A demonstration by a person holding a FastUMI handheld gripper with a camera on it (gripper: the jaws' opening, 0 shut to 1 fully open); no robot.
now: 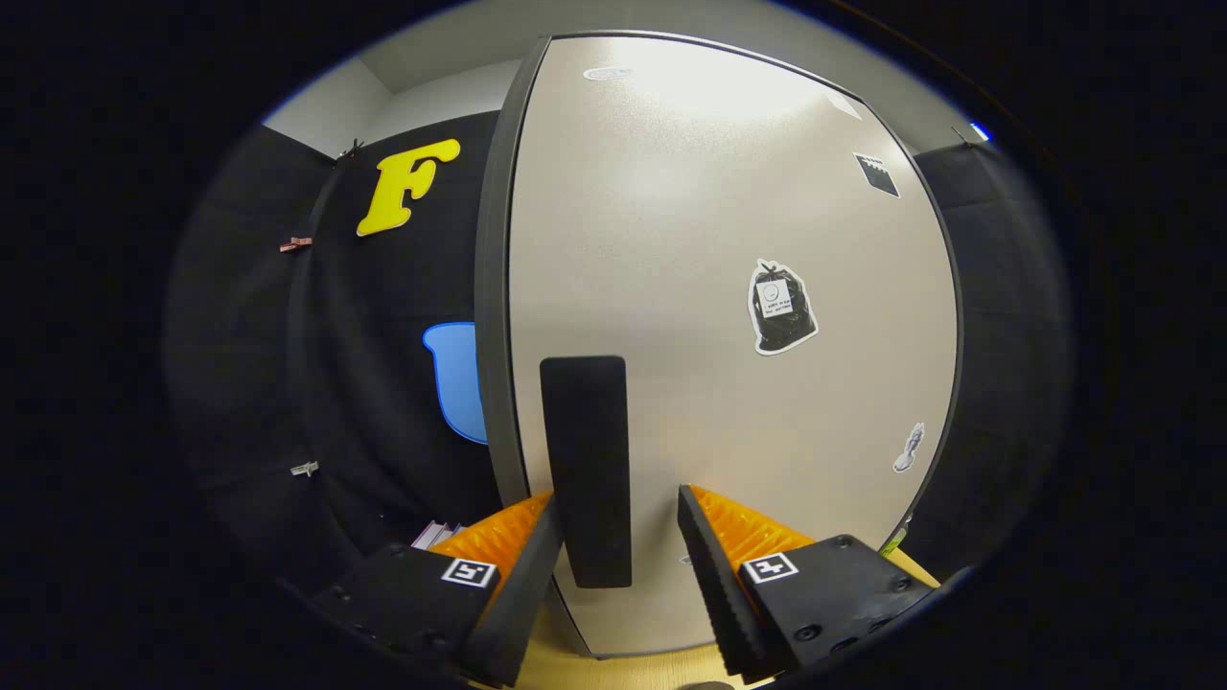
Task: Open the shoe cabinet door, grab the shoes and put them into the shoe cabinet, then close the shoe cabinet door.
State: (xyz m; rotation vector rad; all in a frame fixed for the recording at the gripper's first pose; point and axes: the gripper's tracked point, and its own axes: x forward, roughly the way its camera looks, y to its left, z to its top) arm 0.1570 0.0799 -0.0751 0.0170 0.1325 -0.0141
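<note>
Filling the centre and right of the frame: the pale shoe cabinet door (729, 287), dark-edged and carrying a few stickers (782, 309), standing on a light wooden surface (661, 669) at the bottom, black cloth wall behind at left. Pointing straight at the door: the gripper (618, 556), fingers (714, 565) spread apart, straddling the black vertical handle (586, 470) without pressing it.

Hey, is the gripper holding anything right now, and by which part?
Nothing is held: the gripper is open, its fingers either side of the door's black handle, a clear gap on one side.
</note>
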